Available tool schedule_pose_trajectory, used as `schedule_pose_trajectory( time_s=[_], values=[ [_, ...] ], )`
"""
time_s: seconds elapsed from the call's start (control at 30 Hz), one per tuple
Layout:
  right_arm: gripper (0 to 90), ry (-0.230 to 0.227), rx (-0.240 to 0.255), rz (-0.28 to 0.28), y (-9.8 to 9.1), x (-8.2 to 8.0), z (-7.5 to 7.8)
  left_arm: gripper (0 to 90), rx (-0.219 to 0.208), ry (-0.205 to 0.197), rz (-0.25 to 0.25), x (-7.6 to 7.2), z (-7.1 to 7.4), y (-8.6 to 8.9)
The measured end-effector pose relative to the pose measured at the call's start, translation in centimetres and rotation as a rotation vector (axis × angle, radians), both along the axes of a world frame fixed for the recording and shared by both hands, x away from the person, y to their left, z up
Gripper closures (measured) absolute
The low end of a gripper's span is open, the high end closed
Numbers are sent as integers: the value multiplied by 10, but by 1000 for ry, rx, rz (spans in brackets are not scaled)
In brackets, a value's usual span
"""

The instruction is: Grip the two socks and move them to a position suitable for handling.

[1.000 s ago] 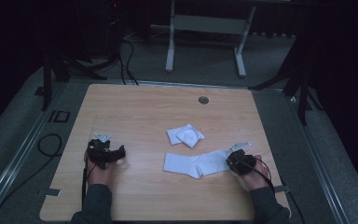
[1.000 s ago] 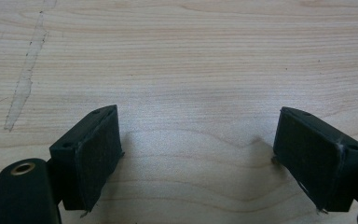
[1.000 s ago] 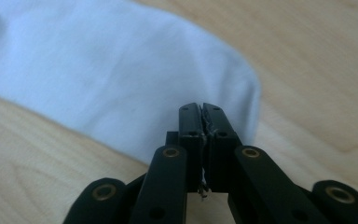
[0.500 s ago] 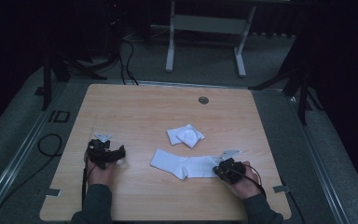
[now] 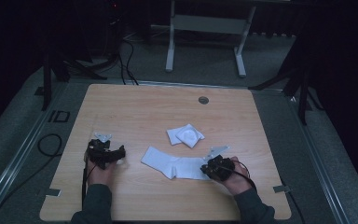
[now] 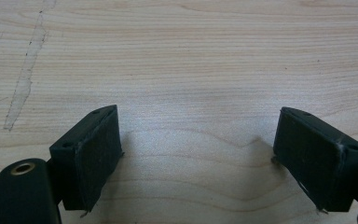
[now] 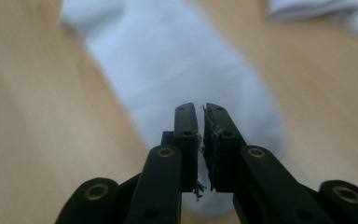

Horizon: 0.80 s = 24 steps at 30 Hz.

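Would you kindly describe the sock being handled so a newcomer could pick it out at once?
On the wooden table, look at the near edge, between the person's two hands. The flat white sock lies stretched out there, one end at the right hand-held gripper. Unlike the folded white sock bundle just beyond it, it is long, unfolded and spread flat.

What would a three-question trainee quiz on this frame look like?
1. True or false: the left gripper has its jaws apart with only bare table between them.
2. The round hole in the table sits: A) near the far edge, B) between the two hands, C) under a sock.
3. What lies just beyond the flat white sock, toward the far edge?

Key: 1 true; 2 A; 3 a folded white sock bundle.
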State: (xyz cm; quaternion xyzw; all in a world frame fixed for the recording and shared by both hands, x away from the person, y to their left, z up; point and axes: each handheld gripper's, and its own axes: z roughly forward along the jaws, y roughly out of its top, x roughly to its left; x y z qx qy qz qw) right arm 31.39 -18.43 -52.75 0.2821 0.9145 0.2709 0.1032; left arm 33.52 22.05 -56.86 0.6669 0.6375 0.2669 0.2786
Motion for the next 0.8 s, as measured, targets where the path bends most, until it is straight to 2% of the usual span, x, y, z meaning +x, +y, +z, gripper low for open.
schedule_pose_trajectory(
  time_s=[0.1,0.13,0.23,0.3,0.53,0.63,0.8],
  values=[
    [852,-43,6,-33,2,16,12,149,-1,-1,1,0,0,0],
    [851,-60,1,-55,4,28,16,149,-1,-1,1,0,0,0],
    [845,-63,21,-98,7,47,21,149,-1,0,1,0,0,0],
    [833,-75,16,-118,11,60,24,149,-1,1,0,0,0,0],
    [739,-102,-33,-171,28,96,20,149,-1,1,0,0,0,0],
    [729,-94,-25,-212,29,111,18,149,-1,1,0,0,0,0],
    [702,-76,-9,-227,35,126,17,149,-1,1,0,0,0,0]
  ],
)
